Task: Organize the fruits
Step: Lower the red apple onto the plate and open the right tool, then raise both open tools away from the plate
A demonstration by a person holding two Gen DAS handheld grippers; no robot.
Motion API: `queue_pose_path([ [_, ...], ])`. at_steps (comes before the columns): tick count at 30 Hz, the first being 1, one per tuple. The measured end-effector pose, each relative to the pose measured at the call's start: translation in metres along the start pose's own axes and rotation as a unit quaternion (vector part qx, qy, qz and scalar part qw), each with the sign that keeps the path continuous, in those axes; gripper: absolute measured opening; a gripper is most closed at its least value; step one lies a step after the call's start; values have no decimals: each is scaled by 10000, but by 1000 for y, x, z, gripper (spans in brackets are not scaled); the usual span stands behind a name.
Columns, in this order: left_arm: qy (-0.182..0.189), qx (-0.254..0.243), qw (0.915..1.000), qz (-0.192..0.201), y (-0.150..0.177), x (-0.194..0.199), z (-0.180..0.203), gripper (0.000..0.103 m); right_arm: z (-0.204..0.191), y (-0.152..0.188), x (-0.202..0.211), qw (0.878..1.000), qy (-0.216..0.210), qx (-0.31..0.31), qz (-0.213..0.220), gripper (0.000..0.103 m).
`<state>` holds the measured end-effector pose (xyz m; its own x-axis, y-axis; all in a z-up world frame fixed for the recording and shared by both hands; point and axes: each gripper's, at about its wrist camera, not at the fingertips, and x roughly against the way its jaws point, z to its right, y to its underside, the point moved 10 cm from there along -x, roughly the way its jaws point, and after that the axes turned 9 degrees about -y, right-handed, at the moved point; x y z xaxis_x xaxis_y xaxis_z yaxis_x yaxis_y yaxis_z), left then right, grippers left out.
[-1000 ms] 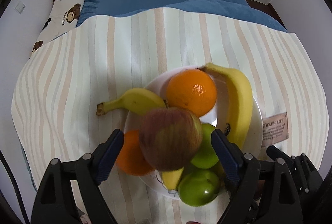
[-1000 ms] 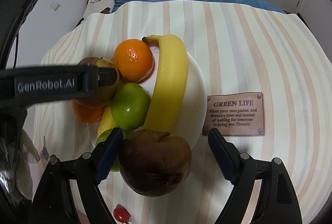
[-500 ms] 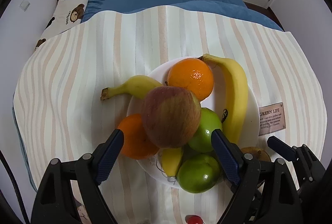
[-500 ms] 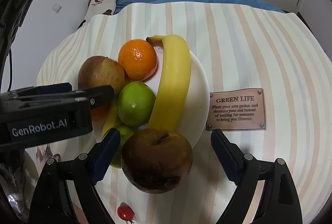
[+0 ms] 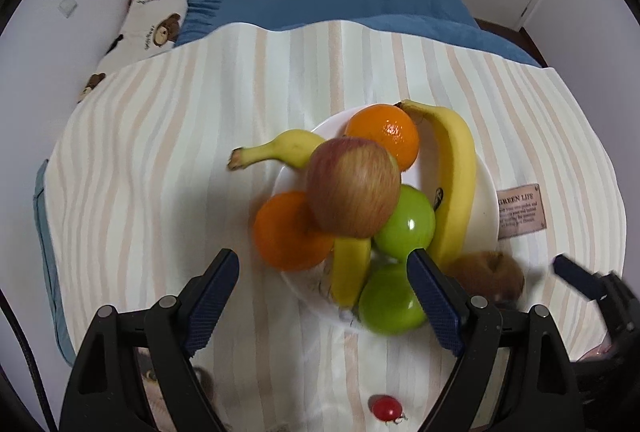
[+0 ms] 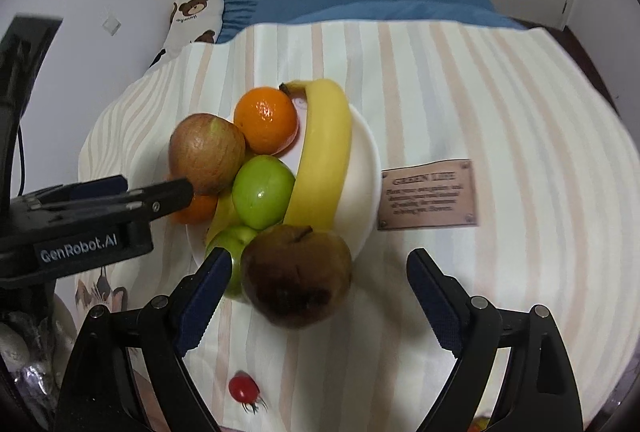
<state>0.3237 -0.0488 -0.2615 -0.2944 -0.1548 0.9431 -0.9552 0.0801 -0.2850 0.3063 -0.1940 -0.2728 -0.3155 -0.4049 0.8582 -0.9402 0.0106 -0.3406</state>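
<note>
from the left wrist, you are looking down on a white plate (image 5: 486,187) piled with fruit on the striped cloth (image 5: 168,159). your left gripper (image 5: 322,296) is standing wide, its pads pressing on nothing, hanging above the near edge of the heap. the red apple (image 5: 354,187) is sitting on top, leaning on two oranges (image 5: 382,137) and a green apple (image 5: 408,224), so you are dealing with a round, firm, fairly heavy fruit that i judge will roll if nudged; be taking it across its widest middle. the long banana (image 5: 454,175) is softer and bruising easily, best held mid-length. a cherry tomato (image 5: 386,408) is lying apart on the cloth, small and easily crushed.

from the right wrist, your right gripper (image 6: 320,288) is opening, both pads clear of the brown pear (image 6: 298,274) lying between them. it is resting at the plate's near edge against the pile. its dark skin looks overripe to me, so probably soft and easily dented; be gripping lightly around the belly, not the stem. whether it is sitting fully on the plate i cannot tell.
</note>
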Motion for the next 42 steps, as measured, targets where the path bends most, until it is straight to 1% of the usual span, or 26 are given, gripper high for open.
queue_pose_path([
  [1,-14,17,10000,70,6,7,-3,86,0,0,7,10000,59,20,39,97],
  [2,-29,47,9999,134,12,13,-5,86,-1,0,16,9999,107,61,100,98],
  [4,3,105,9997,211,21,25,-9,86,-3,1,35,9994,243,137,218,99],
  [8,35,159,9991,395,41,55,-16,86,-14,6,67,9982,352,292,383,100],
  [12,78,290,9977,612,53,85,-23,86,-26,15,95,9973,359,390,504,100],
  [20,87,575,9921,1112,80,148,-41,86,-55,38,157,9930,410,611,923,100],
  [27,113,550,9876,1467,108,195,-42,86,-76,63,203,9887,450,740,1225,101],
  [34,196,547,9851,1619,132,224,-43,86,-91,87,238,9859,409,772,1427,101],
  [42,214,628,9814,1801,149,250,-47,86,-108,101,269,9820,355,826,1661,101],
])
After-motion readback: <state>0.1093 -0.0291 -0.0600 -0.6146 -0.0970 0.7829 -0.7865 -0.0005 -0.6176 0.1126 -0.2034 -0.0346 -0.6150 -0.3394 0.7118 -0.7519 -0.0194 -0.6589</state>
